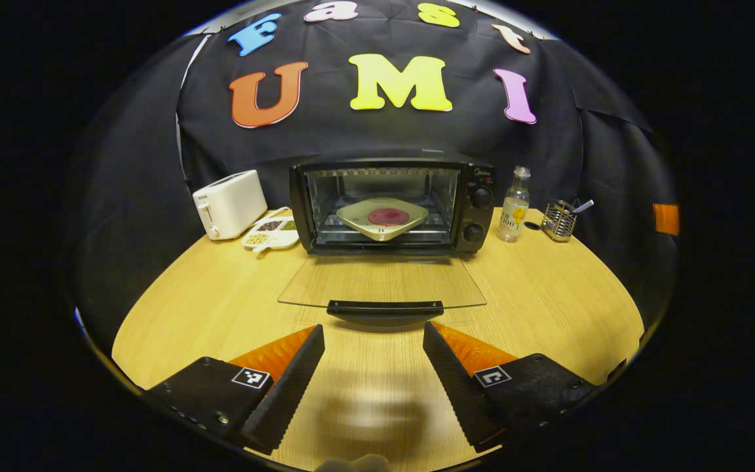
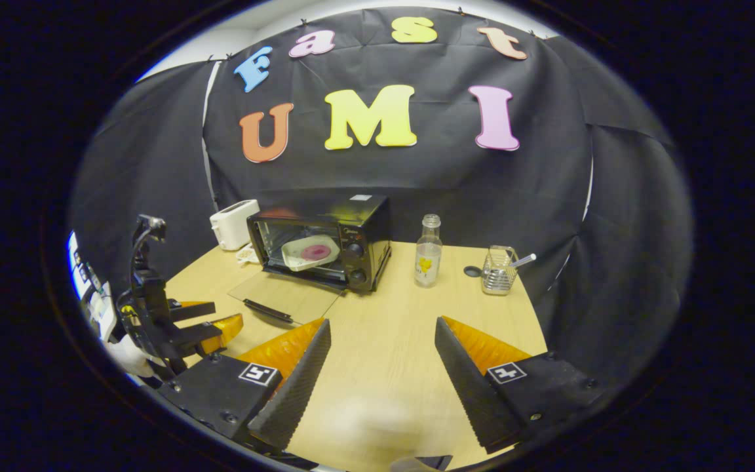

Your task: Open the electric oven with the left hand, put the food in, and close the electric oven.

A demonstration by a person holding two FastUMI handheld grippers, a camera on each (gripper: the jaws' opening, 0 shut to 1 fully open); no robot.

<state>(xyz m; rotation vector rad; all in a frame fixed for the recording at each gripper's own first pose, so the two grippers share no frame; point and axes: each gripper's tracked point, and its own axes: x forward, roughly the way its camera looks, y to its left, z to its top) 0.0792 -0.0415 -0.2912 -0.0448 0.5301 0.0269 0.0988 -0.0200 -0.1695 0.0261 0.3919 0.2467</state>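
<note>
With the oven (image 1: pixel 390 206) standing open and its glass door (image 1: pixel 381 282) folded flat onto the table (image 1: pixel 548 295), the plate (image 1: pixel 383 217) of food sits inside on the rack, so only closing appears to remain. The left gripper (image 1: pixel 373 341) hovers low over the table with its fingers spread and nothing between them, squarely facing the door handle (image 1: pixel 384 308), which lies just beyond its tips; that placement looks suited to lifting the door shut. The right gripper (image 2: pixel 381 337), likewise spread and empty, hangs farther from the oven, to its right. A toaster (image 1: pixel 230 203) and bottle (image 1: pixel 514 206) flank the oven.
</note>
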